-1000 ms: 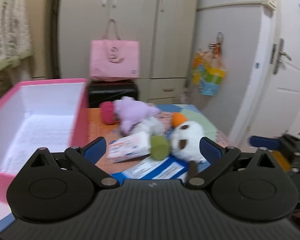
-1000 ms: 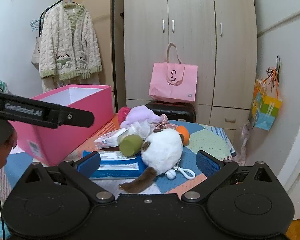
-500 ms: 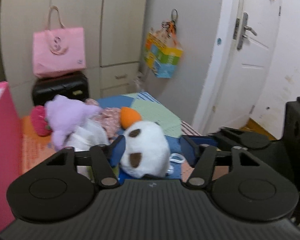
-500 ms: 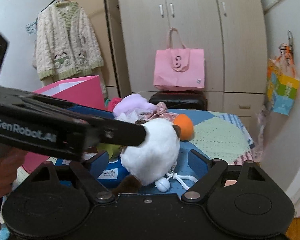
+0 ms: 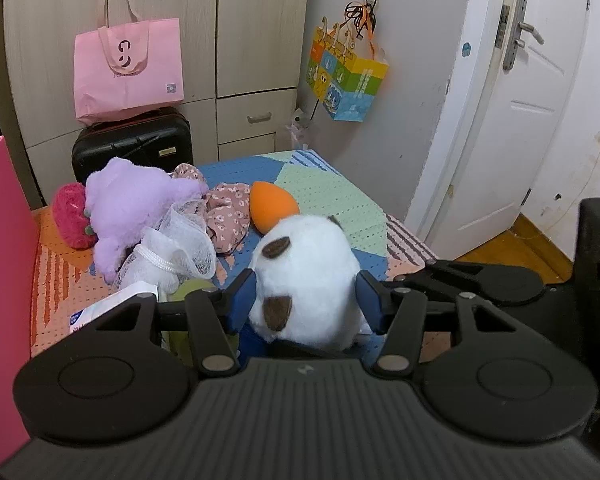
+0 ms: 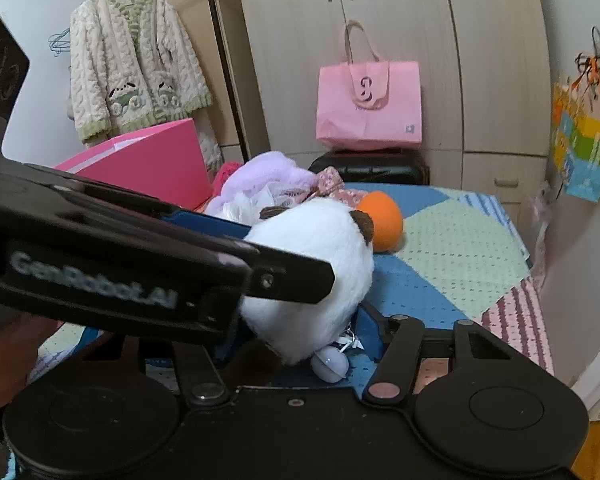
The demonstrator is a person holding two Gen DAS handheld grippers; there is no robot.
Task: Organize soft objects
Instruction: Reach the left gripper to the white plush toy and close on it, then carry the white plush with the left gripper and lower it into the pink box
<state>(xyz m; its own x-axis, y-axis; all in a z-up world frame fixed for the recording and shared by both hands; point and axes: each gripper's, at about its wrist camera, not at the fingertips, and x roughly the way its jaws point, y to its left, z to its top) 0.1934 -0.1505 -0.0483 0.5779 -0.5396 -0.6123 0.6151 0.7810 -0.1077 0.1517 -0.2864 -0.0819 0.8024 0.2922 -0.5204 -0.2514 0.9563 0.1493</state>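
Round, fluffy white plush on patchwork mat, squeezed between closing blue pads of left gripper. Right gripper closing around its base; contact unclear.

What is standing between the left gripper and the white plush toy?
Nothing visible. The white plush toy already sits between the blue pads of the left gripper, whose jaws are closing on it; both pads appear to touch its sides.
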